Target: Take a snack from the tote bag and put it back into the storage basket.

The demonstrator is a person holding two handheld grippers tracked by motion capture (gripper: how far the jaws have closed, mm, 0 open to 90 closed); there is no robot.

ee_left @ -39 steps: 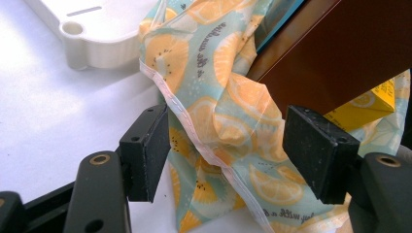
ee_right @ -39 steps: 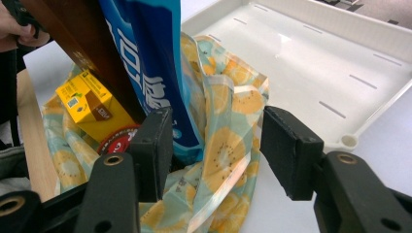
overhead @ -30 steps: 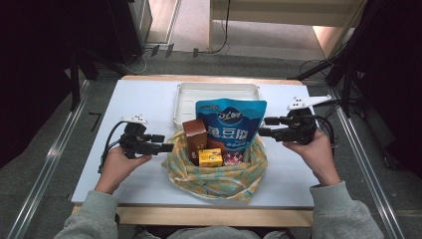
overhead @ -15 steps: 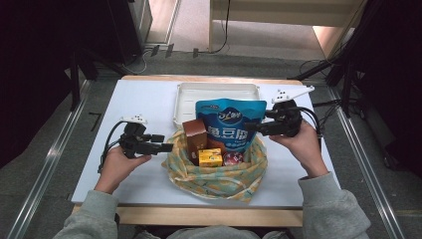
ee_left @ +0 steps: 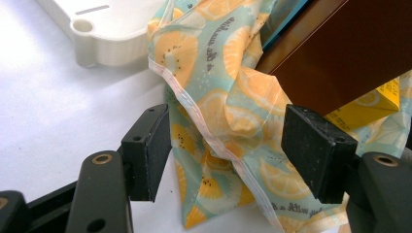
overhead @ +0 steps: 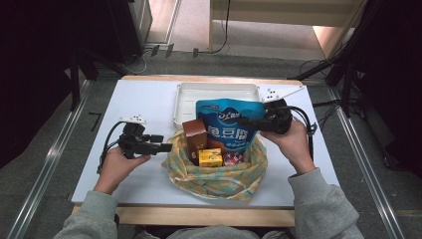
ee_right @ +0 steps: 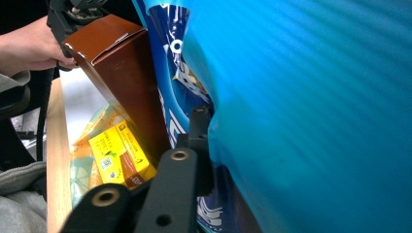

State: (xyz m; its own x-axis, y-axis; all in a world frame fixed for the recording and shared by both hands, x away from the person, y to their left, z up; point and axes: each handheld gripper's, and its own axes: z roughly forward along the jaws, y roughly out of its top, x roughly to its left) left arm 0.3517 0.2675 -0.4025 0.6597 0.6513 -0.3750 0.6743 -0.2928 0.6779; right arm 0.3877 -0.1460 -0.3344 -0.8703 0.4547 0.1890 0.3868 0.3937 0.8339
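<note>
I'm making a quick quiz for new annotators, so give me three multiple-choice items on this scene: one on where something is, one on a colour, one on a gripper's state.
1. Where does the white tray lie?
A. behind the fruit-print cloth bag, farther from the person
B. at the near table edge
C. inside the bag

2. What colour is the small carton low in the fruit-print cloth bag?
A. green
B. yellow
C. white

3. How does the right gripper stand?
A. wide open above the table
B. lying on the table
C. shut on the blue snack bag

Answers:
1 A, the high view shows the tray beyond the bag.
2 B, the carton beside the brown box is yellow.
3 C, the right gripper view shows its jaws pinching the blue snack bag's edge, having just been closing.
</note>
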